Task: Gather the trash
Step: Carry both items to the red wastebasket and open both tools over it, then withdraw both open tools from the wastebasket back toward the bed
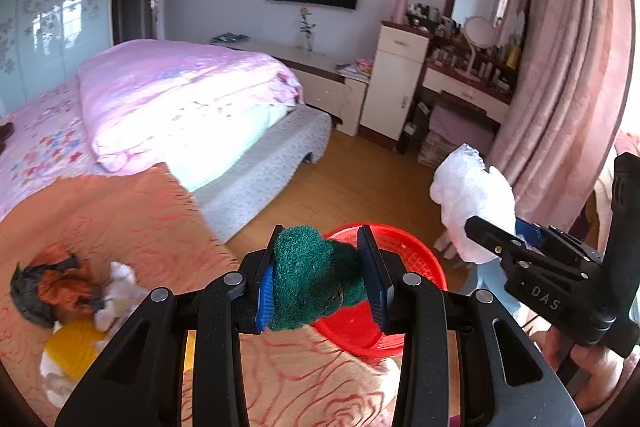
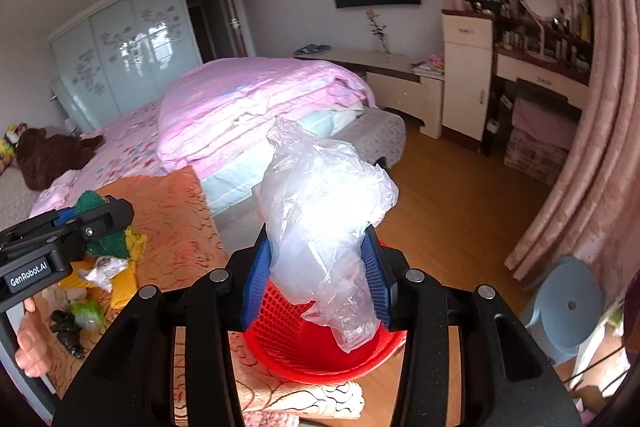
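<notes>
My left gripper point(image 1: 322, 273) is shut on a green scouring sponge point(image 1: 316, 279) and holds it above the near rim of a red mesh basket point(image 1: 416, 263). My right gripper point(image 2: 316, 277) is shut on a crumpled clear plastic bag point(image 2: 320, 223) and holds it right over the same red basket point(image 2: 320, 359). In the left wrist view the right gripper point(image 1: 516, 247) with the bag point(image 1: 472, 203) is to the right. In the right wrist view the left gripper point(image 2: 76, 227) with the sponge point(image 2: 114, 241) is to the left.
More trash lies on the orange patterned cloth point(image 1: 132, 227): an orange and grey wad point(image 1: 56, 287), white tissue point(image 1: 120, 287), a yellow sponge point(image 1: 74, 351), a green wrapper point(image 2: 86, 311). A bed with a pink quilt point(image 1: 180, 95) is behind. A blue stool point(image 2: 568, 307) stands on the wood floor.
</notes>
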### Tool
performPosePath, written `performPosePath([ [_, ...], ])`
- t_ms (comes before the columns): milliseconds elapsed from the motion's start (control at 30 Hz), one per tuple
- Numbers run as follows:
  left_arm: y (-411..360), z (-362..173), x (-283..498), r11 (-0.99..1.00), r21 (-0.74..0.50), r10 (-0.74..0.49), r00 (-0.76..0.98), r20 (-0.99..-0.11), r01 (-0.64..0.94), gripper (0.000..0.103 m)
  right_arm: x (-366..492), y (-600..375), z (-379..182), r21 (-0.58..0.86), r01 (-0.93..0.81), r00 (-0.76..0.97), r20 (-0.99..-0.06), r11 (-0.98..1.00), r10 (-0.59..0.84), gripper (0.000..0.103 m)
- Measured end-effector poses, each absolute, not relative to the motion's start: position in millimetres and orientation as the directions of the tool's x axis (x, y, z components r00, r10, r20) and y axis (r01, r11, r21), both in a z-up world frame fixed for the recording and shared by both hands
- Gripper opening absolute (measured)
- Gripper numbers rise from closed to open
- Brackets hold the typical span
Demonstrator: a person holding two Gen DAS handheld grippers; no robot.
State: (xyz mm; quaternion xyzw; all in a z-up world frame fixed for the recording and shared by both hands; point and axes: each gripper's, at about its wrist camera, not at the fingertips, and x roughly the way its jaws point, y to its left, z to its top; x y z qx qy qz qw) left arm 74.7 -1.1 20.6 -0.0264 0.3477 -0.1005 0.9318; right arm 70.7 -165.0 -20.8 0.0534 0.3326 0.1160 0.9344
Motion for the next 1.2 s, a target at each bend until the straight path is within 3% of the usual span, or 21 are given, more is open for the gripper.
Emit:
performPosePath([
  [467,-42,-27,122,0.968,-0.104,-0.231,0.641,-0.732,0.23,0.036,87,-188,-63,0.181,-0.06,0.692,-0.701,0.982,0.172,0.042],
  [733,-43,-48,136,0.962,-0.139,-0.255,0.595,-0.762,0.234,0.047,91,-184,-78,0.166,-0.053,0.661,-0.733,0.985,0.159,0.051],
  [900,-38,-50,138,0.961,-0.169,-0.269,0.589,-0.762,0.22,0.062,95,-185,-82,0.172,-0.052,0.647,-0.744,0.984,0.164,0.067],
  [1200,-23,-40,125,0.967,-0.164,-0.251,0.623,-0.741,0.195,0.07,94,-187,-80,0.171,-0.041,0.66,-0.735,0.984,0.155,0.071],
])
